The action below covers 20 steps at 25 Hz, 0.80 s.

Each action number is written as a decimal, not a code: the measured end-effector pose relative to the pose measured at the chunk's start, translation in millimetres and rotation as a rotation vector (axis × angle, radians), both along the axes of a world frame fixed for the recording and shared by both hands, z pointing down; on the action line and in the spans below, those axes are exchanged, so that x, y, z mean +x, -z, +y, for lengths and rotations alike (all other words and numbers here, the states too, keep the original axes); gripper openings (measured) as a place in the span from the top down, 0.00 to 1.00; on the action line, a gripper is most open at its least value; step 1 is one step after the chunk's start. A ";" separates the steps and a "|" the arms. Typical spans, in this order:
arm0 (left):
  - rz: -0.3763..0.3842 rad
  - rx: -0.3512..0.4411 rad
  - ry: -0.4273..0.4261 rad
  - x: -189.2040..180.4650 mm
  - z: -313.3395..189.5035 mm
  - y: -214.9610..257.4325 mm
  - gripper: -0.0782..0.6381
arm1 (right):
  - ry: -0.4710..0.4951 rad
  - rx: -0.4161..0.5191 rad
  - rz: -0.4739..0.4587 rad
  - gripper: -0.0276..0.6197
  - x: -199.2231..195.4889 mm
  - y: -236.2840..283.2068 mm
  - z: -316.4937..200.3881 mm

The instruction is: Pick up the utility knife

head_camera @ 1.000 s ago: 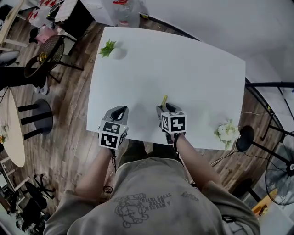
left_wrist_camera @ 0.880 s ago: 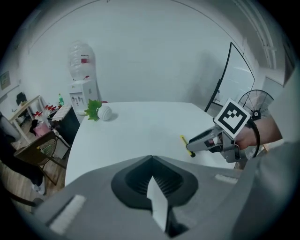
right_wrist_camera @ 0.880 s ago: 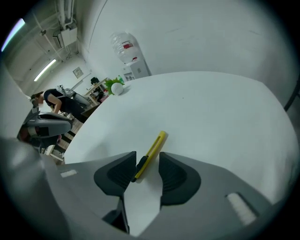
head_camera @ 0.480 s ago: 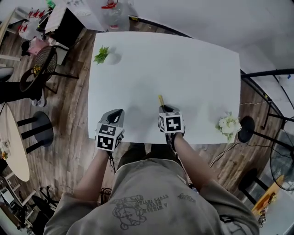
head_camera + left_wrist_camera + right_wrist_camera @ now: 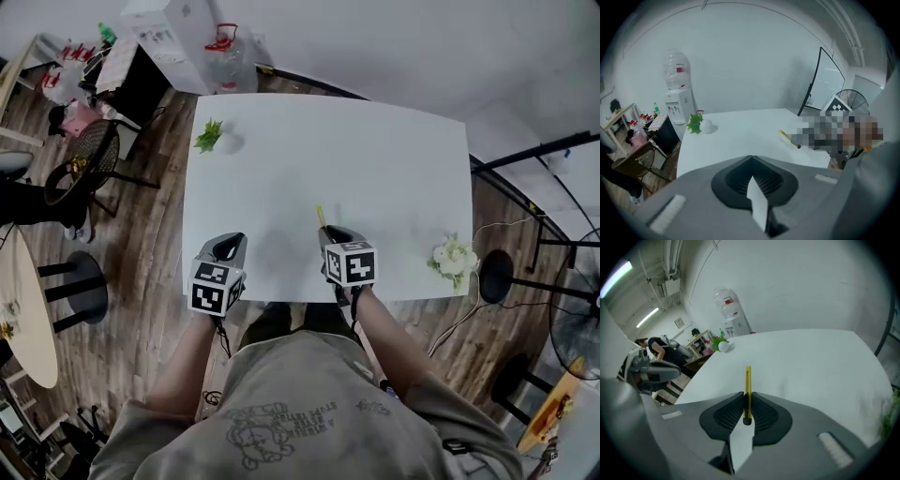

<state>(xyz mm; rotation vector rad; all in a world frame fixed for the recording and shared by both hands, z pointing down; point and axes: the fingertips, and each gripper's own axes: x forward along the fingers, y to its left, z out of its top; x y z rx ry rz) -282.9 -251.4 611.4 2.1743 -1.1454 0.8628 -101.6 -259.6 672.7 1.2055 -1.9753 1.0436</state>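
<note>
Slim yellow utility knife [image 5: 748,383] sits pinched in the right hand-held gripper [image 5: 747,401], low over the white tabletop [image 5: 825,366]. Left hand-held gripper [image 5: 751,161] is closed and empty; a steady lift seems next.

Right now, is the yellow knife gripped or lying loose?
Gripped: the right hand-held gripper has its jaws closed on the utility knife, near its dark end.

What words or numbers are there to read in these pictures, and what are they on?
Shirt: printed lettering, too blurred to read.
Water bottle: a red label, too small to read.
Left cube and right cube: black and white squares only, no words.
Knife: no print shows.
</note>
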 end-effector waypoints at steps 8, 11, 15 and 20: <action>0.048 0.153 -0.014 9.2 -26.0 74.7 0.89 | -0.015 0.229 -0.119 0.84 2.7 109.2 -33.4; 0.062 0.221 -0.013 10.0 -34.2 108.8 0.89 | 0.022 0.374 -0.099 0.84 2.7 165.0 -44.5; 0.096 0.304 -0.027 19.3 -34.1 156.0 0.89 | 0.031 0.555 -0.097 0.84 13.9 241.6 -52.6; 0.128 0.436 -0.051 22.4 -37.3 219.1 0.89 | 0.063 0.729 -0.104 0.84 12.4 318.8 -52.3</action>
